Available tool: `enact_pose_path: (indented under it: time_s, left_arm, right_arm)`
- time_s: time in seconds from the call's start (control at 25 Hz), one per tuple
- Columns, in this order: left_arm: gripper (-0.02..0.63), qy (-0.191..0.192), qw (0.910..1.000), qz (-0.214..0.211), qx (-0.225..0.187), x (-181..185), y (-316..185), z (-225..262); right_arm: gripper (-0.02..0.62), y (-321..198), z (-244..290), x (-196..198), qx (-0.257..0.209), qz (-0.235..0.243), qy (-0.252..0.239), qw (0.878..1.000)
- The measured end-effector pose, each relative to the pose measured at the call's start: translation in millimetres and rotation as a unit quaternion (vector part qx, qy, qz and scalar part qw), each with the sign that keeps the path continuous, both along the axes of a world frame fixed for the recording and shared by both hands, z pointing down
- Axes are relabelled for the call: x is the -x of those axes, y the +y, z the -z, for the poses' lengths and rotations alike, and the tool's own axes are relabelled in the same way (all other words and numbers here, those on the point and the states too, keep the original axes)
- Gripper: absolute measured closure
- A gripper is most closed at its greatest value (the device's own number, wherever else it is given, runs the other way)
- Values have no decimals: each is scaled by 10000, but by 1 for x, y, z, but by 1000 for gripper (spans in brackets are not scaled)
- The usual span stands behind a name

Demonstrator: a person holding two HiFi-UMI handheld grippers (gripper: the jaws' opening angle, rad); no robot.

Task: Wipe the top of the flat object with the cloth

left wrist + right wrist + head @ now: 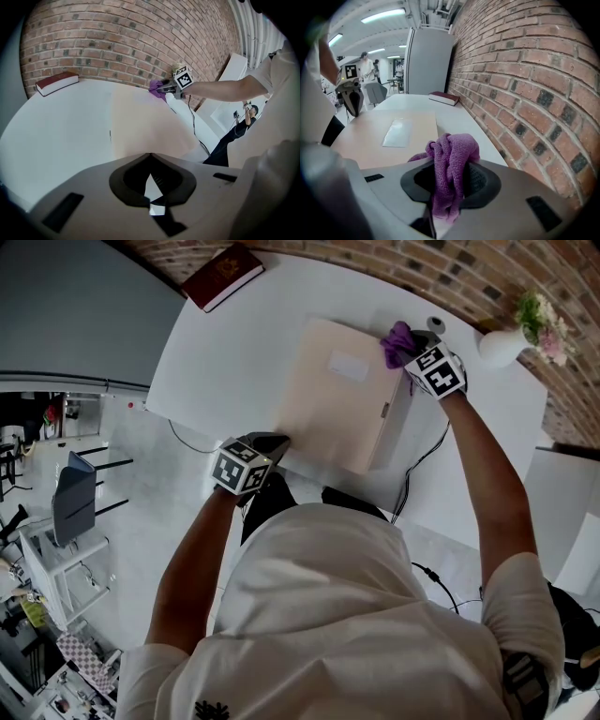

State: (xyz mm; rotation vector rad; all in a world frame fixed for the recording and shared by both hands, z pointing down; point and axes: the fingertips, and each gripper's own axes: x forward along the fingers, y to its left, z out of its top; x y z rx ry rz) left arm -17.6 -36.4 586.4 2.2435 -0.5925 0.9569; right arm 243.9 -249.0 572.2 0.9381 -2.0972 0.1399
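Clamped between the jaws of the right gripper (450, 174) is a bunched purple terry cloth (452, 152), held at the far right corner of the flat beige rectangular object (337, 409). The left gripper (149, 157), jaws pressed together and empty, is placed at the object's near edge. A smooth white table (244, 343) is seen beneath, and a maroon book (223, 275) well apart.

Your right gripper (412, 346) holds the purple cloth (397, 339) at the far right corner of the flat beige object (337, 395). Your left gripper (268, 444) sits at its near left corner. Red book (223, 275) lies far left on the table (234, 352).
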Motion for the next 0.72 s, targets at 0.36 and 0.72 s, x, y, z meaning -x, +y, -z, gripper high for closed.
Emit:
enact_pose_path:
  time_s: [0.36, 0.72]
  left_arm:
    - [581, -25, 9999, -104, 30, 2, 0, 1]
    - [581, 537, 9985, -109, 7, 4, 0, 12]
  right_arm:
    - [476, -14, 3, -20, -7, -647, -14, 9979]
    - [476, 44, 60, -15, -146, -1300, -857, 9877]
